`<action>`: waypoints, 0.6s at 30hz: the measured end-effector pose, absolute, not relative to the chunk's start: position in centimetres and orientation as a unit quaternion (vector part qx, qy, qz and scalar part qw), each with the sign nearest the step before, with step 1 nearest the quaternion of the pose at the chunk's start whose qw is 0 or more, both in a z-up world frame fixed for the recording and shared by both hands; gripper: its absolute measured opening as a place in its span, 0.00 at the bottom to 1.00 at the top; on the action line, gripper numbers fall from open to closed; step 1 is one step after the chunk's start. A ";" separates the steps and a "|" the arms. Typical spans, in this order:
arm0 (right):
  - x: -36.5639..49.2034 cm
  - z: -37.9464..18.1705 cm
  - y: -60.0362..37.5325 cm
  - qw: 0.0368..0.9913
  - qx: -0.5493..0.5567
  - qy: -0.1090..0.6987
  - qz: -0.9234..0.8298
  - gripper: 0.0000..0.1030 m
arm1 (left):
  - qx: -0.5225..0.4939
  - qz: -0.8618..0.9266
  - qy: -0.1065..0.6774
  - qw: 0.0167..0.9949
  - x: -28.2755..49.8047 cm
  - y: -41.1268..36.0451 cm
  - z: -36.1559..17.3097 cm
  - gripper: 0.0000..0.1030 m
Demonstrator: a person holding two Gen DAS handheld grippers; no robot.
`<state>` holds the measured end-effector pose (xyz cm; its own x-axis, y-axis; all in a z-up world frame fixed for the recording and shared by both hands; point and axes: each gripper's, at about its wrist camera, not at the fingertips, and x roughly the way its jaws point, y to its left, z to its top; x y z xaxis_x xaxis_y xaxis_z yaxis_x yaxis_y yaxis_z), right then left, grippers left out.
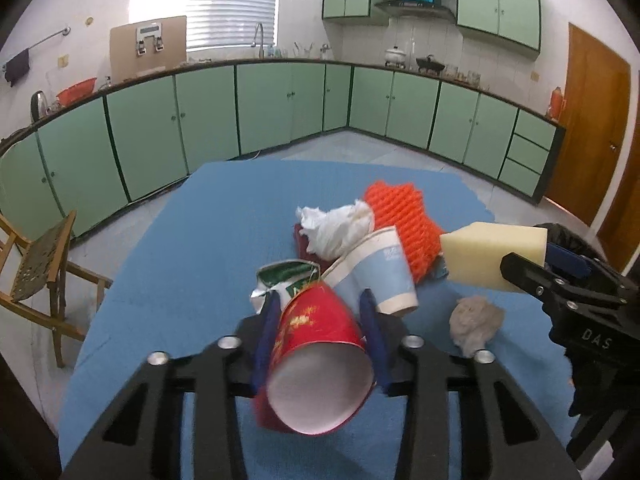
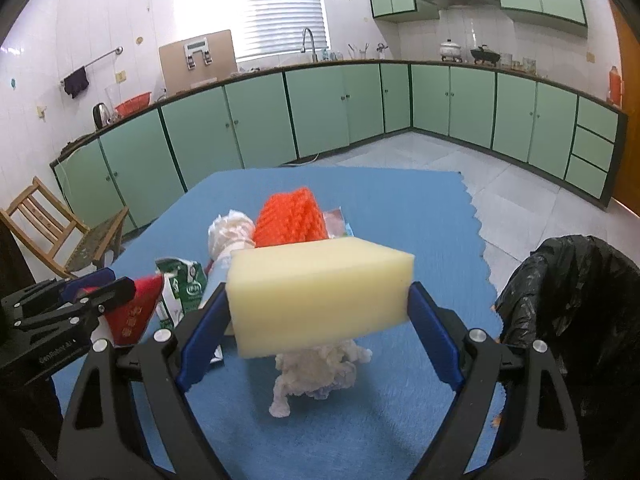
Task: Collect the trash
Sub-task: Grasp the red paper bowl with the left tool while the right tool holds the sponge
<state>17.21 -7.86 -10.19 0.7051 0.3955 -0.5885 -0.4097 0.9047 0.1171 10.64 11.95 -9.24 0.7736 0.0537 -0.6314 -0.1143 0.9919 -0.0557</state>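
Note:
My left gripper (image 1: 320,300) is shut on a red paper cup (image 1: 316,344), which lies on its side between the blue pads with its open mouth toward the camera, just above the blue mat (image 1: 180,240). My right gripper (image 2: 318,292) is shut on a pale yellow sponge block (image 2: 320,296), held clear of the mat. The trash pile holds a blue-and-white paper cup (image 1: 384,272), a crumpled white tissue (image 1: 336,228), an orange foam net (image 1: 404,220) and a torn green-and-white carton (image 1: 288,280). A greyish paper wad (image 2: 316,372) lies under the sponge.
A bin lined with a black bag (image 2: 572,320) stands at the mat's right edge. A wooden folding chair (image 1: 40,264) is on the floor to the left. Green cabinets (image 1: 280,104) line the far walls. Both grippers hang close together, the right gripper (image 1: 536,258) just right of the pile.

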 end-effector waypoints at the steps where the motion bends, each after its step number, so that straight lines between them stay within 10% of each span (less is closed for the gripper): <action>1: 17.2 -9.9 -8.0 0.924 -0.009 0.314 0.218 0.82 | -0.054 0.032 0.336 0.940 10.6 12.0 -9.0 0.01; 10: 17.0 -9.0 -8.3 0.926 -0.002 0.309 0.218 0.82 | -0.063 0.026 0.353 0.933 10.7 12.6 -10.0 0.02; 12: 16.7 -9.0 -8.3 0.926 -0.007 0.310 0.217 0.82 | -0.070 0.027 0.356 0.931 10.3 13.0 -10.4 0.19; 14: 16.4 -9.2 -8.3 0.925 -0.008 0.313 0.217 0.82 | -0.065 0.041 0.353 0.932 9.6 13.3 -10.5 0.59; 18: 15.5 -9.5 -8.2 0.924 -0.008 0.314 0.217 0.82 | -0.057 0.050 0.360 0.930 8.4 13.7 -10.9 0.67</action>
<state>15.55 -8.22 -9.48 0.7080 0.3964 -0.5845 -0.4060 0.9057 0.1224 8.44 13.65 -10.88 0.7359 0.0525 -0.6750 -0.1343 0.9885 -0.0695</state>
